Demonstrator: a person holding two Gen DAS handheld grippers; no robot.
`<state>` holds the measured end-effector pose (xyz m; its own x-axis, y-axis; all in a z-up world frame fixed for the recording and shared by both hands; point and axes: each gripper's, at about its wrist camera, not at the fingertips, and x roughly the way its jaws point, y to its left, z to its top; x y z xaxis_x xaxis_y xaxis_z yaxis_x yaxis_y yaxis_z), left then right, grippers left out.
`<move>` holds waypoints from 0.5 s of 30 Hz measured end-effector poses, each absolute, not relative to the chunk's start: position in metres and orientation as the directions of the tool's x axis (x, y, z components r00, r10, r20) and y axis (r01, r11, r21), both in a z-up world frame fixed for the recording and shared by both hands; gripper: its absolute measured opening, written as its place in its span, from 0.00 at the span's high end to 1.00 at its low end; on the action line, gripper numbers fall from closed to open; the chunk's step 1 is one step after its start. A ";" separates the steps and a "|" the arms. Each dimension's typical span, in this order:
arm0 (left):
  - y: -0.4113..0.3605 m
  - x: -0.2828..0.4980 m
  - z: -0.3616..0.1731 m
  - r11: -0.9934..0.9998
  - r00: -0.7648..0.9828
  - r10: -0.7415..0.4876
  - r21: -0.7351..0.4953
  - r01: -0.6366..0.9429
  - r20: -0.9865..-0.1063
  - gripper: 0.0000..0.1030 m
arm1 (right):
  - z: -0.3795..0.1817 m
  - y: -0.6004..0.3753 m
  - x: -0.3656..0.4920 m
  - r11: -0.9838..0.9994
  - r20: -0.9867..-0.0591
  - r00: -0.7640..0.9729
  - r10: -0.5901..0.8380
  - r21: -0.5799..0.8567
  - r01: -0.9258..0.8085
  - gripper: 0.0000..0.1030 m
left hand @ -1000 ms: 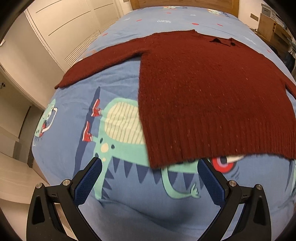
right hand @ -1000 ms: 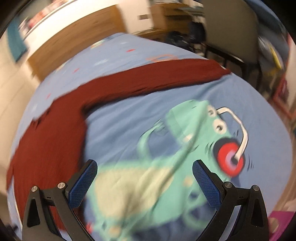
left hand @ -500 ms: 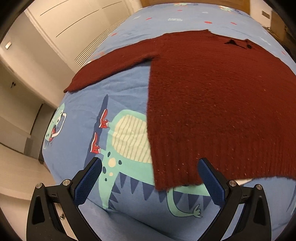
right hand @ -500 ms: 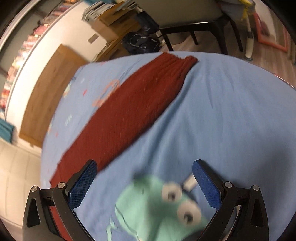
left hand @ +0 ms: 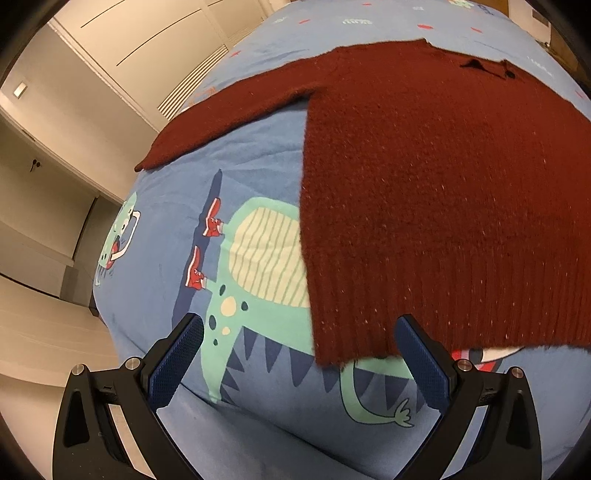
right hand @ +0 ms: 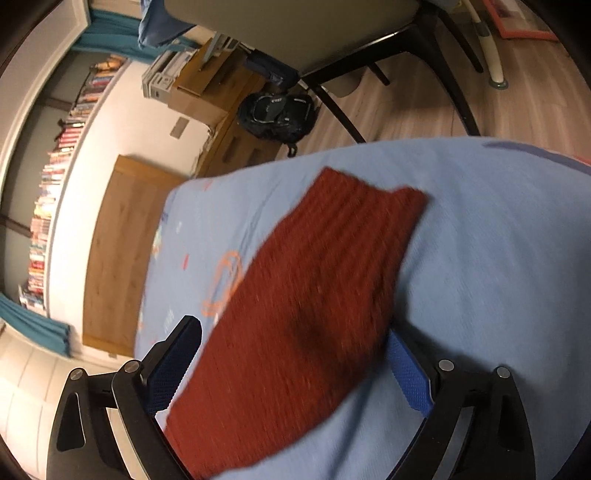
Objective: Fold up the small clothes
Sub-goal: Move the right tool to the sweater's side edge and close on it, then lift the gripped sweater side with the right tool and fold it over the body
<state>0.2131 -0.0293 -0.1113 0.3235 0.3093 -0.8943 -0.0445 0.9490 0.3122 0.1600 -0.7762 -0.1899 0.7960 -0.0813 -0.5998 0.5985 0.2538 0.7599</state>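
Sweater, dark red knit, lies flat and spread on the bedsheet, a blue one with a cartoon dinosaur print. Left gripper hovers over the near left corner of the ribbed hem: jaws wide apart, nothing clamped, hem corner sits between the pads in view, right pad overlapping the hem edge, left pad over bare sheet. Contact with fabric can't be confirmed. One sleeve runs out to the left toward the bed edge, cuff close to that edge. Right gripper is over the other sleeve, which runs lengthwise up between the fingers, ribbed cuff at the far end; jaws spread wide, have just been closing slightly, sleeve is between them but not pinched as far as I can see. Right view is motion-blurred, so knit detail and the pad-to-fabric gap are hard to read. Sweater's right side is cut off in the left view; the body is out of the right view. Chair, dark bag and bookshelf sit beyond the bed.
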 end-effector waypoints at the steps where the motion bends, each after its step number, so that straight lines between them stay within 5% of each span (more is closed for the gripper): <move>1: -0.030 0.213 -0.112 0.949 0.323 0.308 0.312 -0.043 -0.895 0.01 | -0.191 -0.780 0.162 0.252 -0.593 0.800 -0.087 0.764 0.594 0.12; 4: -0.031 0.211 -0.114 0.951 0.325 0.303 0.306 -0.044 -0.896 0.01 | -0.199 -0.788 0.166 0.232 -0.581 0.808 -0.093 0.777 0.586 0.44; 12: -0.021 0.209 -0.115 0.959 0.323 0.284 0.270 -0.087 -0.903 0.02 | -0.208 -0.797 0.169 0.154 -0.586 0.806 -0.084 0.791 0.592 0.91; 15: -0.011 0.209 -0.114 0.967 0.319 0.253 0.227 -0.116 -0.913 0.03 | -0.194 -0.792 0.180 0.186 -0.562 0.824 -0.063 0.805 0.563 0.92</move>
<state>0.2085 -0.0111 -0.1139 0.3194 0.2529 -0.9132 -0.1160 0.9669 0.2272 0.1800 -0.7917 -0.1941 0.8245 -0.0629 -0.5624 0.5633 0.1860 0.8050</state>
